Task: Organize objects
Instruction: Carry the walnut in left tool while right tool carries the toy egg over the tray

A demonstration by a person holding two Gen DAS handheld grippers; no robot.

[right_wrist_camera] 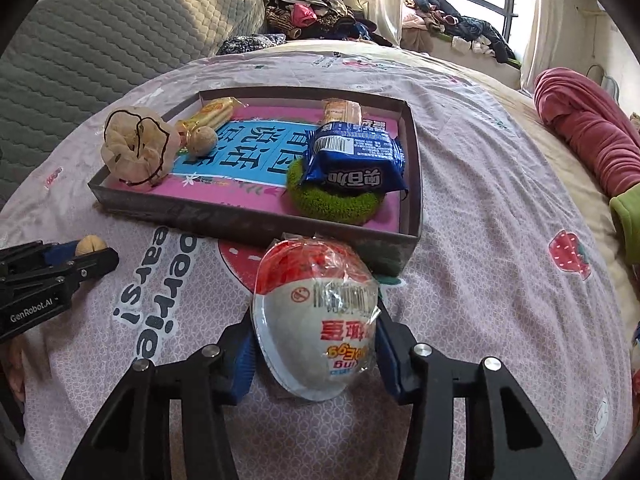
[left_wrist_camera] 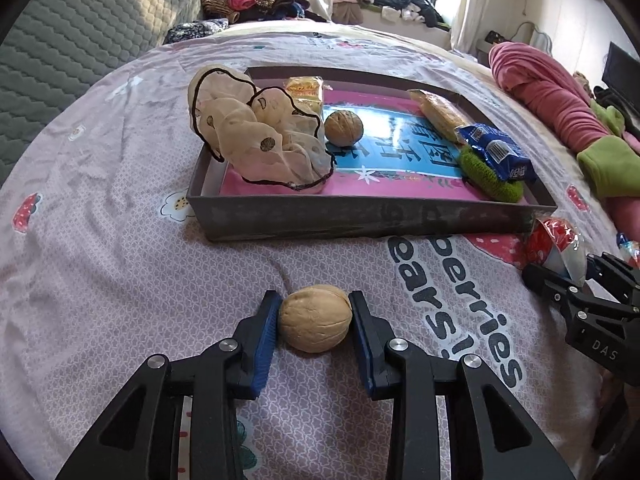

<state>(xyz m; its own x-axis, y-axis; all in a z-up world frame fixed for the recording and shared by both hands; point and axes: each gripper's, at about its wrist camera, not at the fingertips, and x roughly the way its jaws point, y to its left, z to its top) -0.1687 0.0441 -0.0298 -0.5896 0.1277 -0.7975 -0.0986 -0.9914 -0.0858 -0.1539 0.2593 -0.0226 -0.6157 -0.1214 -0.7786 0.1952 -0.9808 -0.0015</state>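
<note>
Left gripper (left_wrist_camera: 314, 322) clamps a walnut (left_wrist_camera: 315, 318), long axis crosswise, near the tray (left_wrist_camera: 360, 216); right gripper (right_wrist_camera: 316, 344) clamps a wrapped egg toy (right_wrist_camera: 316, 316), red end toward the tray, its pads mostly hidden.

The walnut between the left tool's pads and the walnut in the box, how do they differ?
The near walnut lies on the bedsheet outside the box, while the far walnut sits inside it. The near walnut is pinched by the left tool; the far walnut is free, beside the scrunchie. Both are tan, whole, unshelled.
</note>
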